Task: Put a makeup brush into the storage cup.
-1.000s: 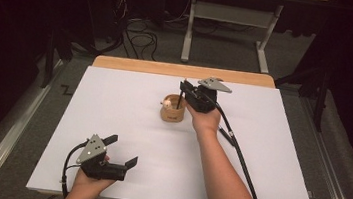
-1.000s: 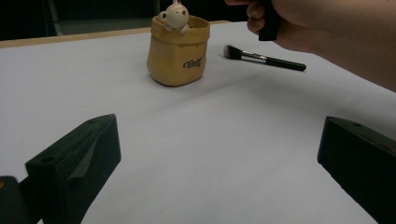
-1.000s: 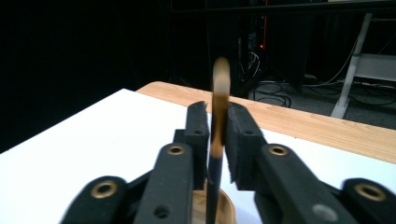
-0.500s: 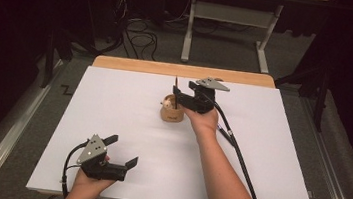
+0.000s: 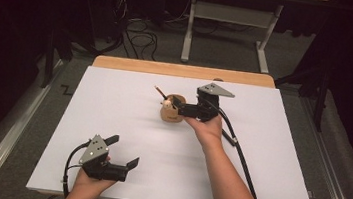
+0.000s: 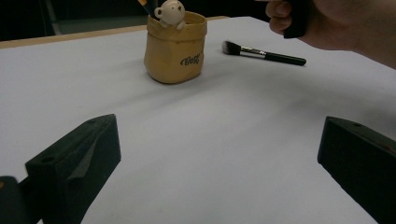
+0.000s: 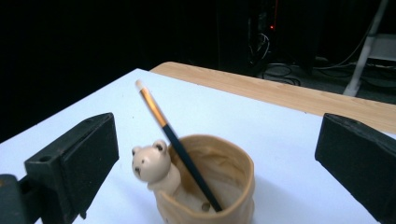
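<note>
A tan holder (image 5: 173, 110) shaped like a small sack stands upright on the white desk (image 5: 113, 102), a little beyond its middle and toward the far wooden edge (image 5: 183, 70). A small cream bear figure (image 7: 152, 165) perches on its rim, and a dark brush (image 7: 180, 149) leans inside it, its foot on the bottom of the holder and its pale tip slanting up and out over the rim above the bear. The right tongs (image 5: 180, 106) sit just beside the holder on its right, pointed at it; their jaws have just been opening and now stand wide apart, gripping nothing, with the holder and the leaning brush in the space ahead of them. In the right gripper view the two black jaws flank the holder at either edge, clear of it. A second brush (image 6: 264, 52), black-handled with a silver collar and dark bristles, lies flat on the desk near the holder, under the right hand (image 5: 207, 129). The left tongs (image 5: 125, 151) rest well apart from all this, near the front left of the desk, jaws spread wide and empty, with bare white surface between them and the holder. A cable (image 5: 239, 152) trails from the right tongs along the forearm.
</note>
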`<act>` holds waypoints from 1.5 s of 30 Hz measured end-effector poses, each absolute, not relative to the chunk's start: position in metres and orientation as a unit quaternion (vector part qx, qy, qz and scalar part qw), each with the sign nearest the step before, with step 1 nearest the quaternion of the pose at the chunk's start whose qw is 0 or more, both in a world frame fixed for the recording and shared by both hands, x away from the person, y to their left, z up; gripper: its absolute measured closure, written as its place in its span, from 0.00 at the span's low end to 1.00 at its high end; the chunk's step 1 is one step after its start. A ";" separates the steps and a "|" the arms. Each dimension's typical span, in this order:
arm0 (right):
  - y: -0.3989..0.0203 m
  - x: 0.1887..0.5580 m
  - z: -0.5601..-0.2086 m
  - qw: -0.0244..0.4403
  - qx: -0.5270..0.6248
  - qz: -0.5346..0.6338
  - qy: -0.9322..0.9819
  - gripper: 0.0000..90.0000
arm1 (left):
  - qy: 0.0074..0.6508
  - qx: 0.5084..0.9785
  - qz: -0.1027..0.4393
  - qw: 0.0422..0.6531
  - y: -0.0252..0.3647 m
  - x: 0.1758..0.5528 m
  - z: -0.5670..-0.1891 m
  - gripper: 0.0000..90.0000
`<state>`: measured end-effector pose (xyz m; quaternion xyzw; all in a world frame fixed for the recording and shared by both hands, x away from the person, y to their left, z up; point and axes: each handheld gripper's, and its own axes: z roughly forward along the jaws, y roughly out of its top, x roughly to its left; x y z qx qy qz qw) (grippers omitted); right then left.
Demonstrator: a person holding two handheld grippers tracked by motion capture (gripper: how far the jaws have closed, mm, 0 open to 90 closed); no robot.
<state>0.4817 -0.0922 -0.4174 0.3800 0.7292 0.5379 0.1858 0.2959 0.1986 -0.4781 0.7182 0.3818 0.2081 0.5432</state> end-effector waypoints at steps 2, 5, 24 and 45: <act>-0.095 0.477 -0.417 0.188 0.380 0.535 0.731 0.00 | 0.382 0.719 0.209 0.542 0.199 0.296 -0.478 0.00; -0.101 0.469 -0.416 0.190 0.376 0.539 0.730 0.00 | 0.382 0.719 0.210 0.540 0.200 0.296 -0.478 0.00; -0.139 0.428 -0.417 0.201 0.364 0.554 0.721 0.00 | 0.386 0.715 0.214 0.542 0.201 0.298 -0.478 0.00; -0.188 0.382 -0.428 0.216 0.359 0.556 0.718 0.00 | 0.389 0.713 0.213 0.543 0.202 0.299 -0.478 0.00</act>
